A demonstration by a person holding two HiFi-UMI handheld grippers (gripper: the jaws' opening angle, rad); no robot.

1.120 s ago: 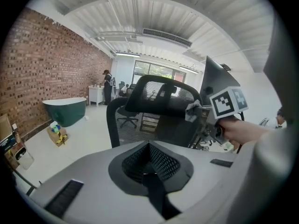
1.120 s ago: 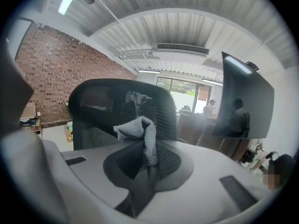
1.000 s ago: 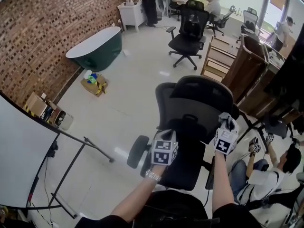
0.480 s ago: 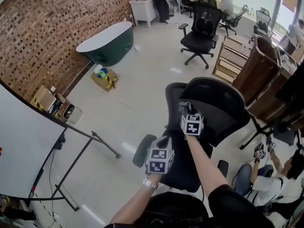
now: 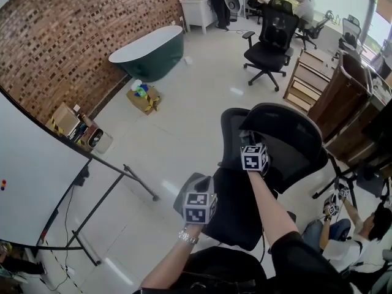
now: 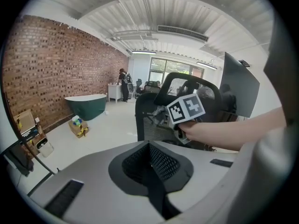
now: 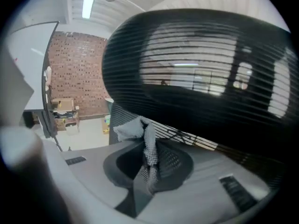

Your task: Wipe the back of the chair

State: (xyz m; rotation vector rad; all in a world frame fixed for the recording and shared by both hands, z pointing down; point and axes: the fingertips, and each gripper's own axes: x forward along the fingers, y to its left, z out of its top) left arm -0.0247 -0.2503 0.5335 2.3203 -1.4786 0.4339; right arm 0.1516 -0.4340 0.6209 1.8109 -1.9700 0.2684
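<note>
The black mesh office chair (image 5: pixel 294 141) stands right in front of me, its back facing me. My right gripper (image 5: pixel 245 138) is shut on a grey cloth (image 7: pixel 138 130) and holds it against the left part of the chair back (image 7: pixel 196 73), just under the headrest. The left gripper view shows that right gripper (image 6: pixel 164 117) with the cloth (image 6: pixel 156 118) at the mesh. My left gripper (image 5: pixel 201 189) hangs lower and to the left, beside the seat, with its jaws shut and nothing between them (image 6: pixel 150 161).
A dark green bathtub (image 5: pixel 147 52) stands by the brick wall, with a cardboard box (image 5: pixel 145 98) near it. A whiteboard on a stand (image 5: pixel 37 182) is at my left. Another office chair (image 5: pixel 274 40), wooden cabinets (image 5: pixel 334 87) and a crouching person (image 5: pixel 340 228) are to the right.
My right gripper has swept with the cloth from the chair back's right side across to its left, upper part. The left gripper has dropped a little lower and leftward.
</note>
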